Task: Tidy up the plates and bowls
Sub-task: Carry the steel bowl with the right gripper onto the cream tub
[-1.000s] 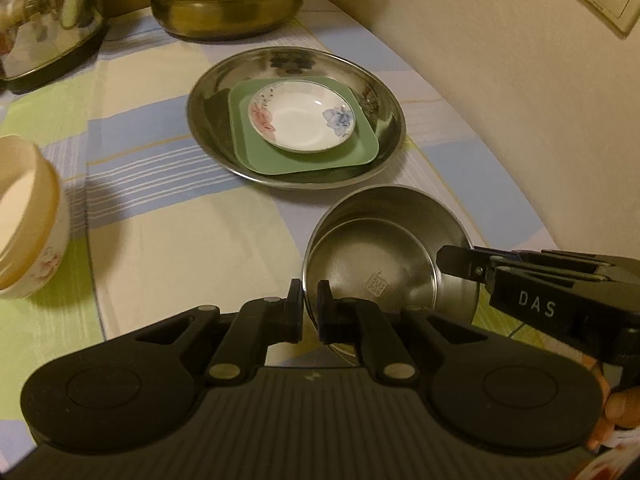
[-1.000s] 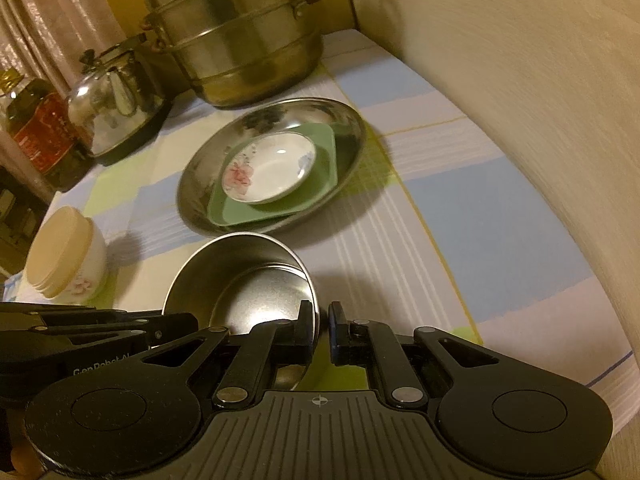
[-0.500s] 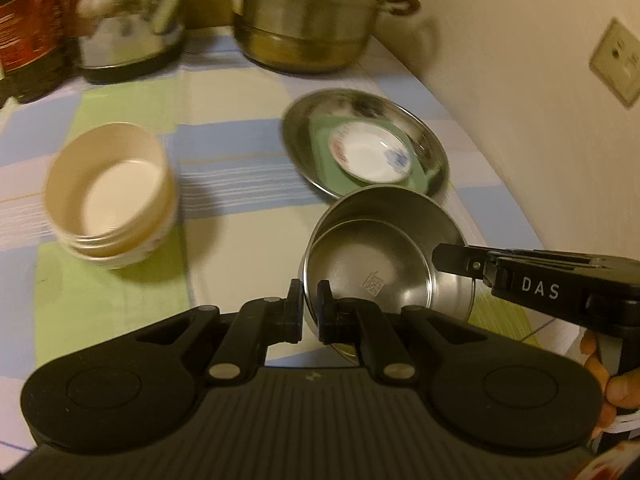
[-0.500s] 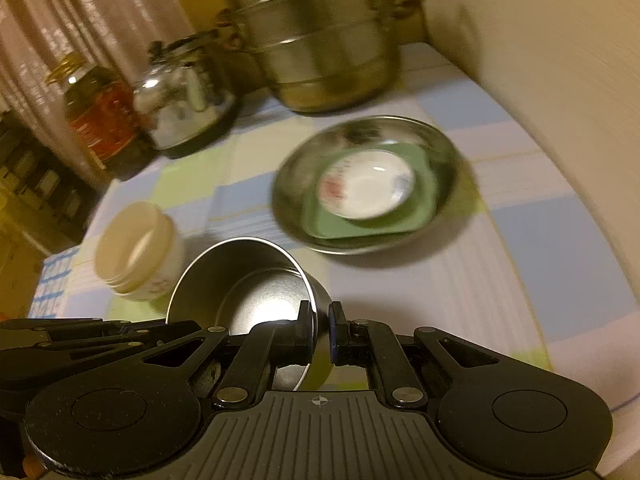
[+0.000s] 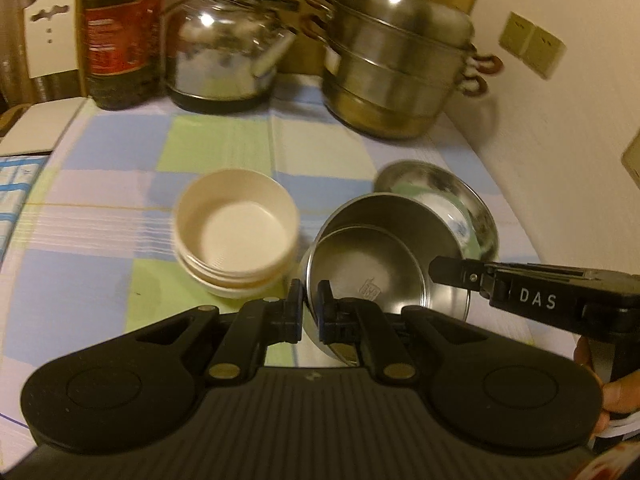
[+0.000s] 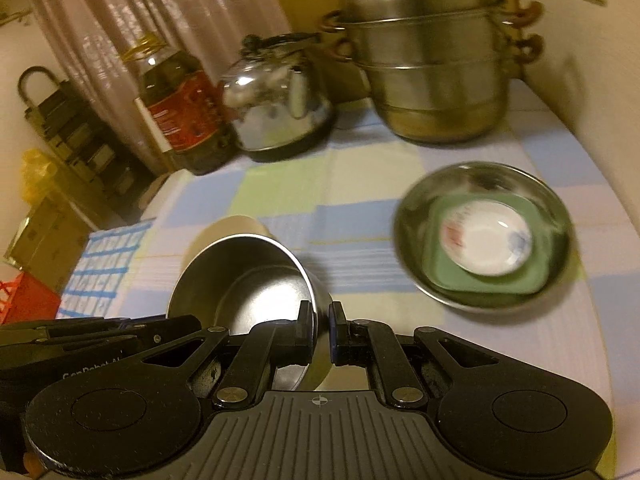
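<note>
Steel is what you are carrying: a steel bowl [image 5: 384, 256] is pinched by its rim in both of your grippers and hangs tilted above the checked cloth [image 5: 224, 148] on the bench.

Taking that bowl as the landmark and going left to right: your left gripper [image 5: 308, 312] is closed on its near-left rim, one finger inside the wall and one outside. Just left of the bowl stands a stack of cream bowls [image 5: 236, 232] on the cloth. Your right gripper [image 6: 320, 334] is likewise closed on the bowl's rim; in the left wrist view it reaches in from the right to the bowl's right edge, with your fingers [image 5: 616, 396] wrapped round its handle.

Right of the bowl and behind it lies a steel plate [image 6: 556, 216], and on it a green square plate [image 6: 448, 280] with a small white flowered dish [image 6: 486, 240] on top.

Far behind the bowl, along the back of the bench, you have a dark bottle with a red label [image 5: 120, 32], then a shiny kettle [image 5: 228, 48], then a tall lidded steamer pot [image 5: 396, 64].
</note>
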The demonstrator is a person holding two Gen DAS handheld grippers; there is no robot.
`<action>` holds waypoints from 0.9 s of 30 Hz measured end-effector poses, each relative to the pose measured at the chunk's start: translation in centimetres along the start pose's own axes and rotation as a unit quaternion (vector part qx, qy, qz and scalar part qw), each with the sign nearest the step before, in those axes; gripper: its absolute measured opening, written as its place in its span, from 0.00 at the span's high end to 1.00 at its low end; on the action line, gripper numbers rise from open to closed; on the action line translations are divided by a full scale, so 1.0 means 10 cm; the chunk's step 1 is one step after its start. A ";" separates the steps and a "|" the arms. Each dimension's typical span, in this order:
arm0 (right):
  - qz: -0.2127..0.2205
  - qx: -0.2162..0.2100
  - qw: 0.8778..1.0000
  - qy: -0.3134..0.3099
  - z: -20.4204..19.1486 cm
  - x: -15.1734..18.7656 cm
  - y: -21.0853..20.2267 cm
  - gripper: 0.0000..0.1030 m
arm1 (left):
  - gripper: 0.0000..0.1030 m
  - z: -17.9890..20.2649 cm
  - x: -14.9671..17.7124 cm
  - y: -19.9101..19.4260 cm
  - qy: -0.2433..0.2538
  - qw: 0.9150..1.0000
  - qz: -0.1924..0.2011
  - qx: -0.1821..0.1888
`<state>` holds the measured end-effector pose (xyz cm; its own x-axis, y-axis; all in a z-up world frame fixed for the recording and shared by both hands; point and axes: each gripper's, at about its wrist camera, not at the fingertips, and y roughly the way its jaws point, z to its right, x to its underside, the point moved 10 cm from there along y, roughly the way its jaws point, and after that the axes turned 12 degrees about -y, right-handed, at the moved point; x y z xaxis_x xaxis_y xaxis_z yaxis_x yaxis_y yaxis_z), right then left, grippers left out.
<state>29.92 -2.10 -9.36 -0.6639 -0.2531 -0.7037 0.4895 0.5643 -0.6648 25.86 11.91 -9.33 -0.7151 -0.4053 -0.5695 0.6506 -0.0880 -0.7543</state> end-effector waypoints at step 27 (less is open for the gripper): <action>-0.017 -0.018 1.000 -0.004 -0.37 -0.55 0.74 0.92 | 0.95 -0.63 -0.63 0.22 -0.012 1.000 0.010 -0.023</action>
<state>35.10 6.31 -9.46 -0.6752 -0.2778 -0.6833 0.4470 0.5827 -0.6786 30.20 19.96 -9.47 -0.6949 -0.4281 -0.5778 0.6525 -0.0378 -0.7568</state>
